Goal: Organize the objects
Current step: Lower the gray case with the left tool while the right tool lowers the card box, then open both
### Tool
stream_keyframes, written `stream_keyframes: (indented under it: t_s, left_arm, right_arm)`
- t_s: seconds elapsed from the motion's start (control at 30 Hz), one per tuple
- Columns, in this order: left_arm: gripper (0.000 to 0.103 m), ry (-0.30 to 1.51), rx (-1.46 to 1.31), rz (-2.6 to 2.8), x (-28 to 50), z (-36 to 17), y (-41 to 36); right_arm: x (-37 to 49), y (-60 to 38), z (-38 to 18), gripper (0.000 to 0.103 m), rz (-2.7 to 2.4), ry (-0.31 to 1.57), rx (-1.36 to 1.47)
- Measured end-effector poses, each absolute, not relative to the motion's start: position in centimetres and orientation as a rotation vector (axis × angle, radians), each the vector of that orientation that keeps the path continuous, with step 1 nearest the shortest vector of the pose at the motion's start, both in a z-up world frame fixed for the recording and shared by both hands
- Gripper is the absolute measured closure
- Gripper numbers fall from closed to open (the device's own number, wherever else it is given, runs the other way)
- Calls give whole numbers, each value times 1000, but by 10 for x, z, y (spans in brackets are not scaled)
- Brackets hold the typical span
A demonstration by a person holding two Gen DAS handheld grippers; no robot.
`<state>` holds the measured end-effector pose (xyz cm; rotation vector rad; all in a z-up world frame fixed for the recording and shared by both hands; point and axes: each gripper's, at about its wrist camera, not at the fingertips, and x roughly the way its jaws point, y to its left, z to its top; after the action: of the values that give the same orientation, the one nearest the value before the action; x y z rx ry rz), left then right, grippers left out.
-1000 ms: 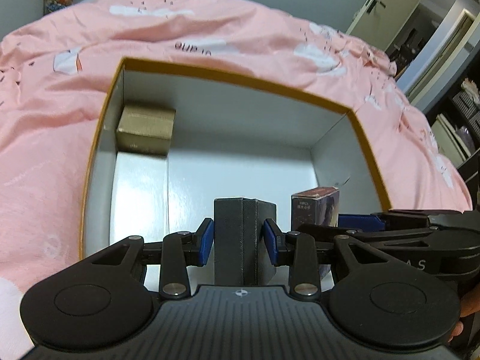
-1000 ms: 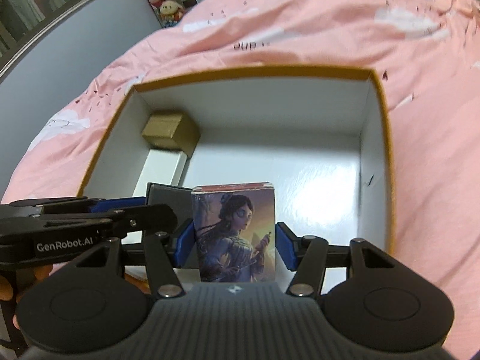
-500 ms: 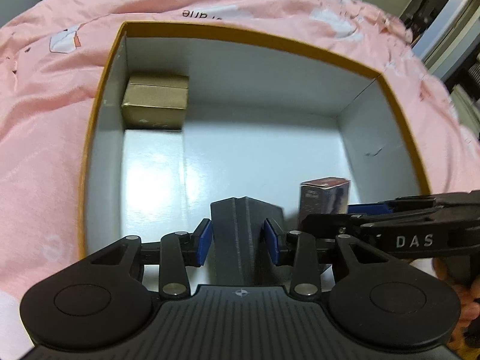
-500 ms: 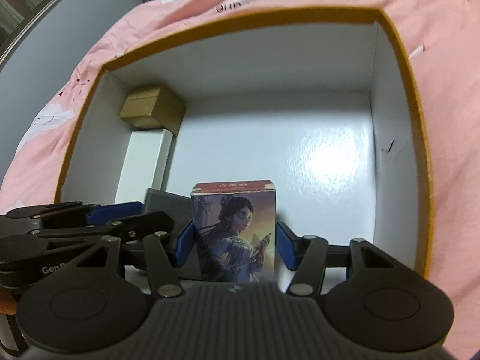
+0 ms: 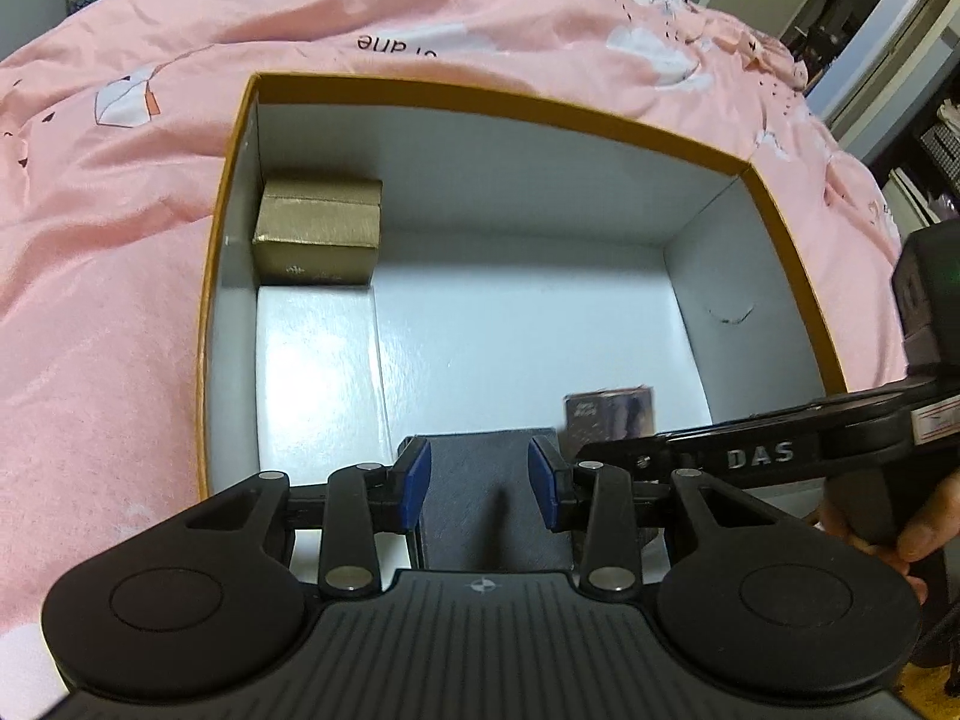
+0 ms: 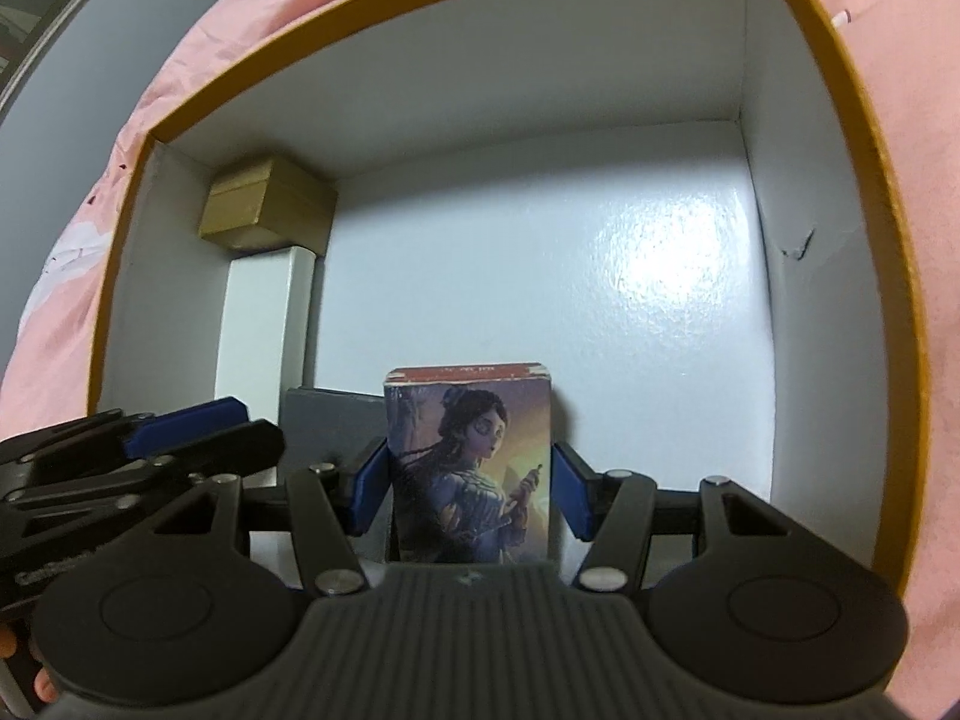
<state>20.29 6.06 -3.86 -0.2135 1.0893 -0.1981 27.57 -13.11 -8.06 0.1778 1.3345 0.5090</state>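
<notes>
While the left gripper (image 5: 479,492) grips a grey box (image 5: 486,510), the right gripper (image 6: 467,489) clamps an upright illustrated box (image 6: 471,468).

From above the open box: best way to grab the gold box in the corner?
Come straight down onto the gold box and pinch its front and back faces. Its left side sits against the big box's wall, so that side gives no room for the jaws. The front meets a white box lower down; grip above it.
</notes>
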Motion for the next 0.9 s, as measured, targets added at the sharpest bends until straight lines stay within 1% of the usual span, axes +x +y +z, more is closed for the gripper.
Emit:
stream_keyframes:
  t_s: [0.2, 0.43, 0.5, 0.53, 0.6, 0.7, 0.9]
  left_arm:
    - [61, 1068, -210, -183, 204, -39, 58]
    - [61, 1050, -232, -180, 200, -40, 59]
    - [61, 1037, -240, -179, 198, -40, 59]
    - [61, 1031, -245, -180, 196, -40, 59]
    - [61, 1024, -251, -181, 195, -40, 59]
    - [61, 1020, -254, -175, 194, -42, 58]
    - [61, 1004, -254, -163, 192, -43, 56]
  right_arm:
    - [281, -129, -86, 43, 502, 1380, 209]
    - [279, -136, -80, 44, 517, 1373, 199]
    - [277, -139, -81, 58, 516, 1380, 193]
    - [277, -141, -83, 60, 514, 1389, 192]
    - [278, -143, -87, 68, 513, 1394, 190]
    - [277, -141, -89, 71, 513, 1391, 180]
    - [273, -135, -87, 71, 536, 1367, 116]
